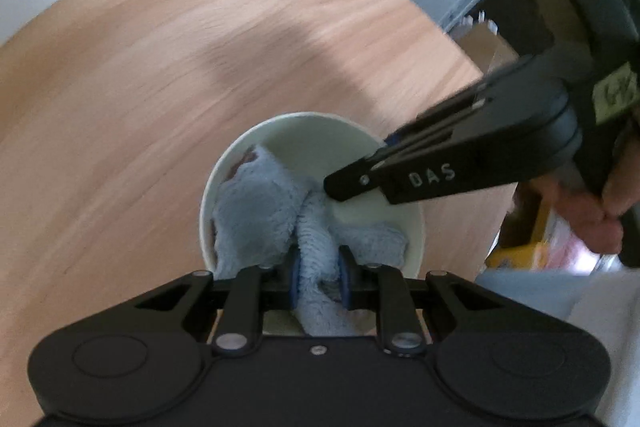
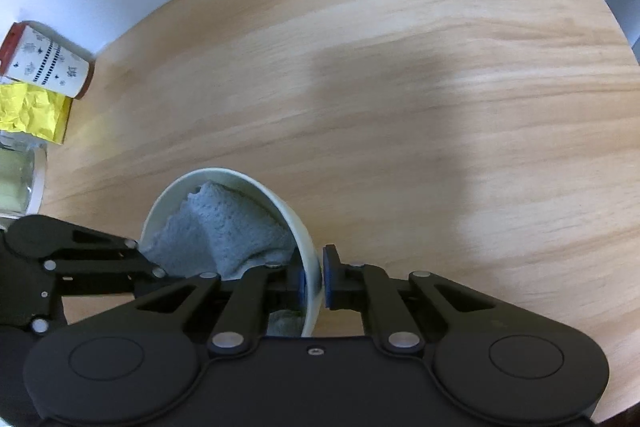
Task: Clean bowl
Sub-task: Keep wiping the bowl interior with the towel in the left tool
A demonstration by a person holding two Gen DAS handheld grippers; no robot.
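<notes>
Above the wooden tabletop [image 2: 400,87], the pale bowl [image 1: 304,135] is tipped, its mouth facing the left gripper [image 1: 319,277], whose fingers are clamped on a blue cloth [image 1: 260,211] stuffed inside. The right gripper [image 2: 314,281] has its fingers pinched on the bowl's wall. Being round, the bowl has no real long axis. That thin-wall pinch looks risky: hard scrubbing could twist the bowl free, or drag the cloth from its grip.

Tabletop [image 2: 400,67] open ahead; cup [image 2: 48,65] far left.
</notes>
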